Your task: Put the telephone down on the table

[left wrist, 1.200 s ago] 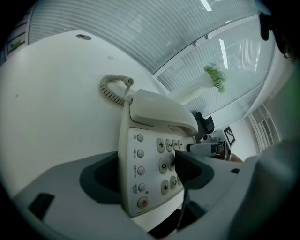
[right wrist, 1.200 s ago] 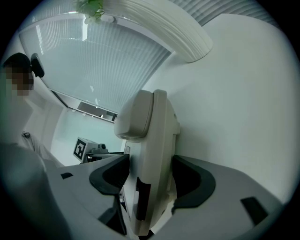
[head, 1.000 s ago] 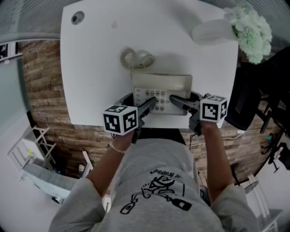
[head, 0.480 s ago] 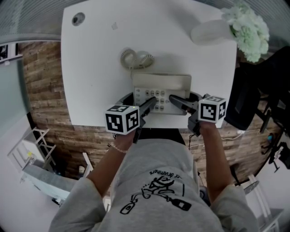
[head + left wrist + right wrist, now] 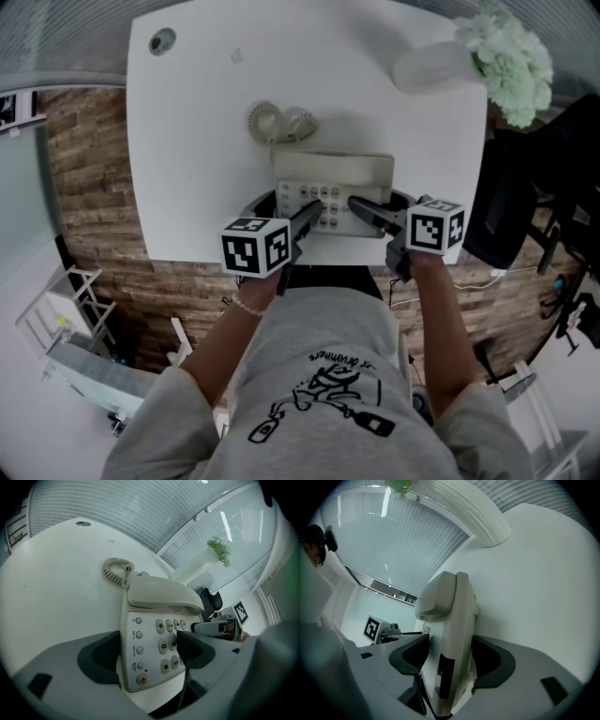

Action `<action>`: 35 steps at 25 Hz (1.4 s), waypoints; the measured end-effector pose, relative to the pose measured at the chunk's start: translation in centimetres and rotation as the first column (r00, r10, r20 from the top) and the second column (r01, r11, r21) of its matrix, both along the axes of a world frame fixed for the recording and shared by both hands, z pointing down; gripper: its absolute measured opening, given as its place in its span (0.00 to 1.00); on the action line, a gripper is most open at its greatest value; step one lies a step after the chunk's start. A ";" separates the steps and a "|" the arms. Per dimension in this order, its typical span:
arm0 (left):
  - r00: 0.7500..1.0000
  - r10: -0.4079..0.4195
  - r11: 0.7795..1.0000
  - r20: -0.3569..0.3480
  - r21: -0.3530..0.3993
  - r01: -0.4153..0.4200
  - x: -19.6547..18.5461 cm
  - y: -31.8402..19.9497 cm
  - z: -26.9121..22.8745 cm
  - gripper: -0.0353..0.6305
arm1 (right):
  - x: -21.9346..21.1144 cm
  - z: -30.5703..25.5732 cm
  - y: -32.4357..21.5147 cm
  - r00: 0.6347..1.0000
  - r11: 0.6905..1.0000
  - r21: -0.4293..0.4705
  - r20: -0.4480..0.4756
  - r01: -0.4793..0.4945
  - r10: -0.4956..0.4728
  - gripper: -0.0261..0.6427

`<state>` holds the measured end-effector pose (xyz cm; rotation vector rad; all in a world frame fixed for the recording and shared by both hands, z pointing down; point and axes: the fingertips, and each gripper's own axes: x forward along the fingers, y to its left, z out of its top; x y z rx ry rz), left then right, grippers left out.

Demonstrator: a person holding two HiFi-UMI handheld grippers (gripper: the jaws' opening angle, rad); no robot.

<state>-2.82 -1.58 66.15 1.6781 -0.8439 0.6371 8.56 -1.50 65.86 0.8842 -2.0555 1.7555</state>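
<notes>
While telephone [image 5: 333,173] lies on table [image 5: 206,112] — left gripper [image 5: 145,651] jaws just opening, astride it, untouching | right gripper [image 5: 450,658] clamps its edge.

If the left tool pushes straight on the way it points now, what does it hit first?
Probably the telephone itself: its keypad end sits inside the left tool, whose jaws have just been opening. The handset lies beyond, though depth is unclear.

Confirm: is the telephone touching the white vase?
Apart. Head view shows a stretch of bare table between the telephone and the vase, which lies near the far corner.
</notes>
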 end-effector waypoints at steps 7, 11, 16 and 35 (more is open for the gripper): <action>0.998 0.006 1.000 0.058 0.024 -0.008 -0.4 0.0 0.2 0.61 | -0.1 0.1 0.0 0.999 1.000 0.010 -0.035 0.002 -0.002 0.49; 0.998 0.010 1.000 0.056 0.026 -0.012 -0.4 0.0 0.2 0.61 | 0.0 0.2 0.0 0.999 1.000 0.010 -0.044 0.002 -0.002 0.49; 0.998 0.010 1.000 0.056 0.025 -0.012 -0.4 0.0 0.3 0.61 | -0.2 0.1 0.0 0.998 1.000 0.013 -0.063 0.012 -0.012 0.49; 0.998 0.025 0.980 -0.050 0.198 -0.014 -1.1 -2.4 -6.5 0.44 | 4.1 -6.2 -1.6 0.934 0.937 0.348 -0.345 0.037 0.091 0.48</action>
